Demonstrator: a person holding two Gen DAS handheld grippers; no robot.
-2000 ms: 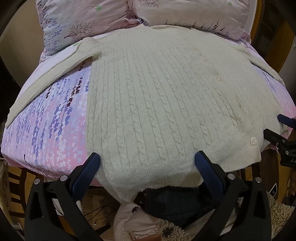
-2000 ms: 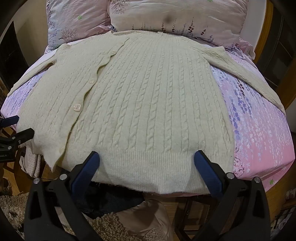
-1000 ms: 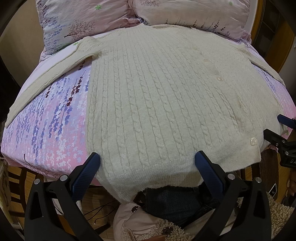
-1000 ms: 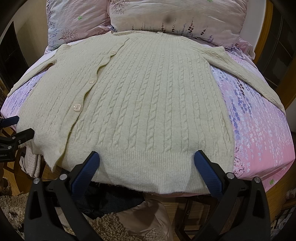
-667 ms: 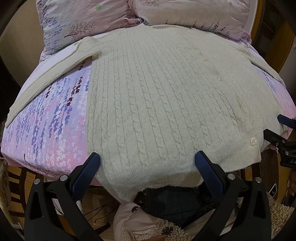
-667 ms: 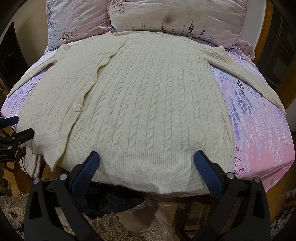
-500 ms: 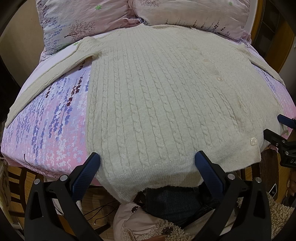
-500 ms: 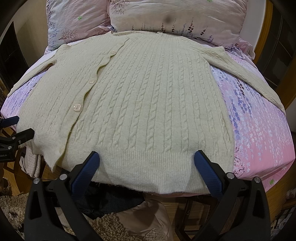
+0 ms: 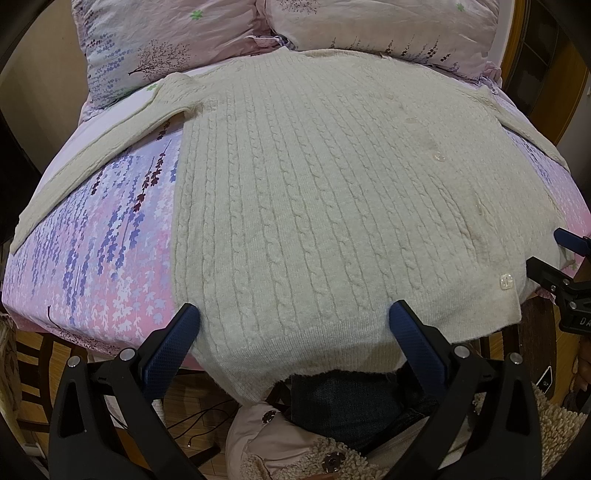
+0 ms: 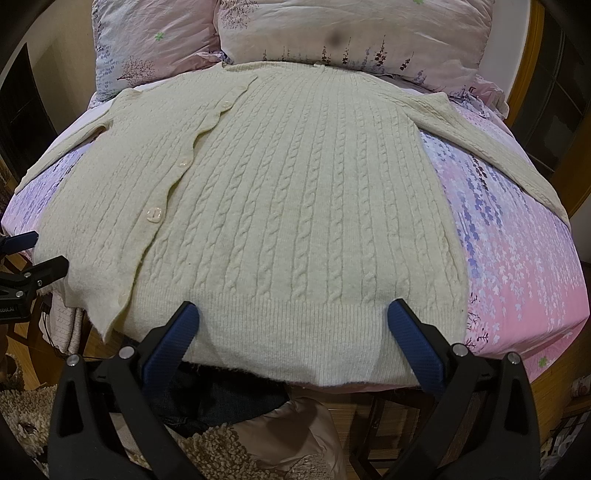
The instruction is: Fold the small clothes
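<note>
A cream cable-knit cardigan (image 9: 325, 206) lies flat and buttoned on the bed, sleeves spread to both sides; it also shows in the right wrist view (image 10: 303, 206). Its ribbed hem hangs over the near bed edge. My left gripper (image 9: 293, 321) is open, its blue fingers (image 9: 173, 343) hovering over the hem's left part, holding nothing. My right gripper (image 10: 291, 317) is open over the hem's right part, empty. Each gripper's tip shows at the edge of the other's view (image 9: 561, 273) (image 10: 33, 273).
The bed sheet (image 9: 96, 243) is pink and lilac with flower print; two pillows (image 10: 332, 33) lie at the head. A wooden bedframe (image 10: 532, 66) stands at the right. Below the near edge are dark denim clothing (image 9: 343, 406), a fleecy jacket (image 10: 229, 450) and wooden floor.
</note>
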